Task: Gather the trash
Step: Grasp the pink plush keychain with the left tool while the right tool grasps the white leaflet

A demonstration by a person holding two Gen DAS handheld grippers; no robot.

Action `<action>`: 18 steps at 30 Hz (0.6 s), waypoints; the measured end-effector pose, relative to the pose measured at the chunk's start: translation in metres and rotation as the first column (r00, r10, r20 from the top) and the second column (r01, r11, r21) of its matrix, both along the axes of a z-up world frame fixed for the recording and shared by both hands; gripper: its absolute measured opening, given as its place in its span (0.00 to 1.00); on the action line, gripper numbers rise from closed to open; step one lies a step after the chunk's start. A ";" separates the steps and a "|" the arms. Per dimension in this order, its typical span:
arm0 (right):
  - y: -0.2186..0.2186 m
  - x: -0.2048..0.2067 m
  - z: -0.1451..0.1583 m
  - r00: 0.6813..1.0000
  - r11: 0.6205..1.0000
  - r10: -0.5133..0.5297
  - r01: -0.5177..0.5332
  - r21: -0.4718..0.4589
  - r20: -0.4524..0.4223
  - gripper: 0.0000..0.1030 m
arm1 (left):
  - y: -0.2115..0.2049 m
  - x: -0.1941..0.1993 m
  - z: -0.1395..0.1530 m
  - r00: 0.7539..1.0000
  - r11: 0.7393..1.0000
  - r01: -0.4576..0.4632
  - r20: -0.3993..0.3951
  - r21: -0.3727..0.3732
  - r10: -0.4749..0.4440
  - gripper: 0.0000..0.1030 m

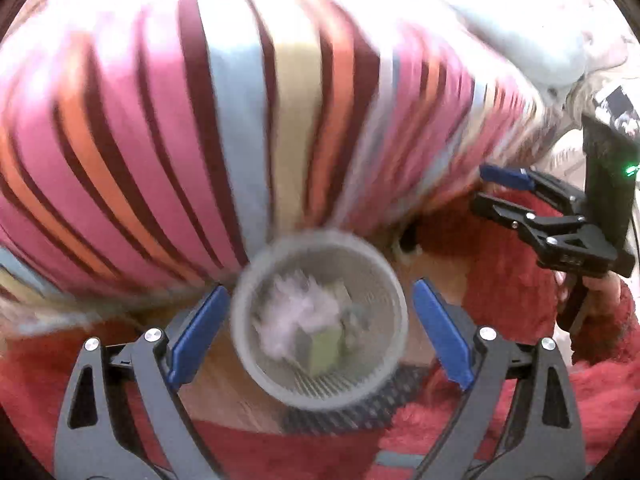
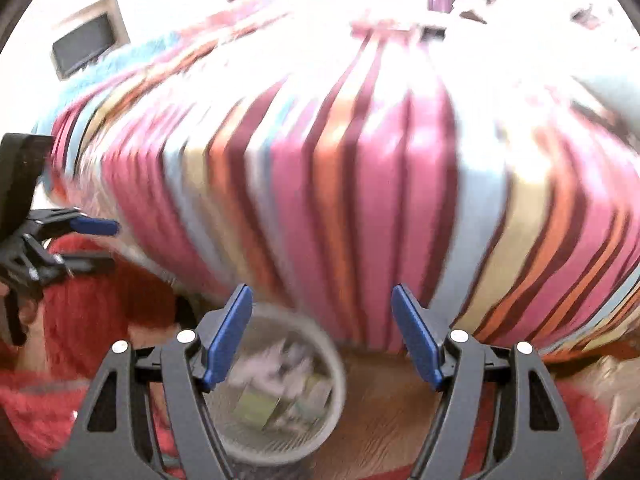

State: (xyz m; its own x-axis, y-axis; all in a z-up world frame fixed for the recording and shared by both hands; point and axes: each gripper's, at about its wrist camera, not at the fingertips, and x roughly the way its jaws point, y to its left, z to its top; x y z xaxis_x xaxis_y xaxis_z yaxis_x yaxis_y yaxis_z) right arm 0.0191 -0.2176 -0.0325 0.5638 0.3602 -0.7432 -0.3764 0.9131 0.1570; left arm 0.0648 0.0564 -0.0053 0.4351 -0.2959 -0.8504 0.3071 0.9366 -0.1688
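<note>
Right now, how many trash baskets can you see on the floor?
1: the grey mesh basket on the wood floor by the striped bedspread, trash inside. Others may be hidden.

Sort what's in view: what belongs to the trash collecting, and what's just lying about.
Job: bin, crumpled paper and green scrap inside it; left gripper and right gripper, both open and empty.

Lying about: striped bedspread, red rug, wooden floor.

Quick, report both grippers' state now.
Left gripper: open, holding nothing, above the waste basket.
Right gripper: open, holding nothing.
</note>
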 end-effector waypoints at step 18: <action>0.047 0.280 0.048 0.976 0.982 -0.115 0.139 -0.125 0.183 0.80 | -0.073 0.363 0.063 0.976 0.984 -0.173 0.125 -0.038 0.177 0.88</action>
